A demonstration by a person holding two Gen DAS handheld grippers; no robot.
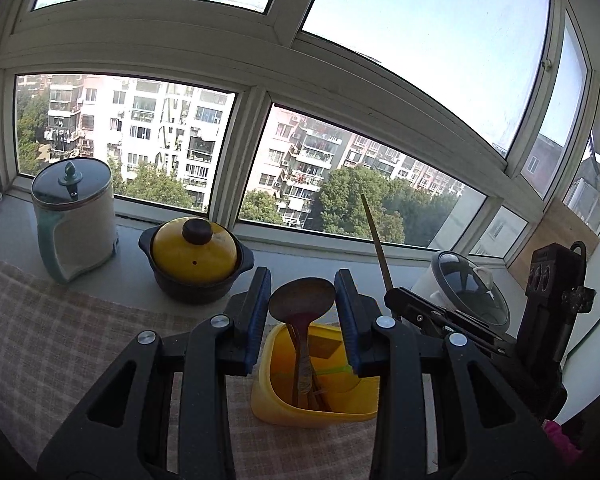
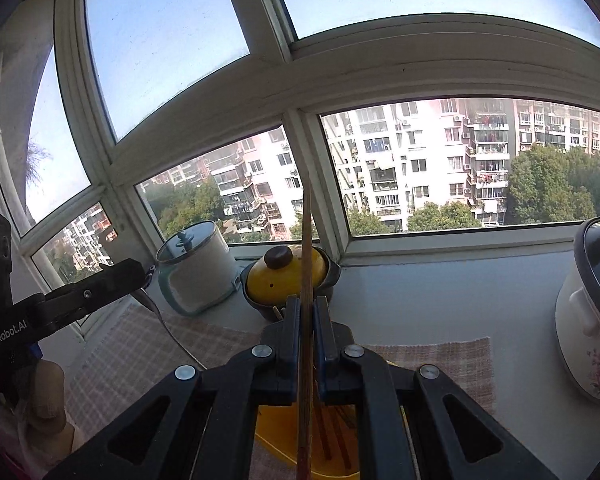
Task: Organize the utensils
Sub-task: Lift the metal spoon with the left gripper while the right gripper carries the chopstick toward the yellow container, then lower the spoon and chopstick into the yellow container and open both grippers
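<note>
- My right tool (image 2: 307,320) is clamped shut on a thin wooden stick (image 2: 306,248), probably a chopstick, which runs straight up between the pads directly above the yellow bin (image 1: 284,400).
- The stick looks light, stiff and smooth; I judge it could pivot in the pads, so a hold nearer its middle seems safer.
- My left tool (image 1: 302,316) stands partly open just above the bin; its blue ribbed pads flank the wooden spoon (image 1: 302,296) without touching the bowl.
- The spoon stands handle-down inside the bin among other wooden sticks; its round bowl is dark and worn.
- The bin is glossy plastic with rounded corners, sitting on a checked woven cloth (image 1: 60,340) over the tabletop.
- Behind the bin sits a yellow-lidded clay pot (image 1: 196,256), heavy-looking and breakable.
</note>
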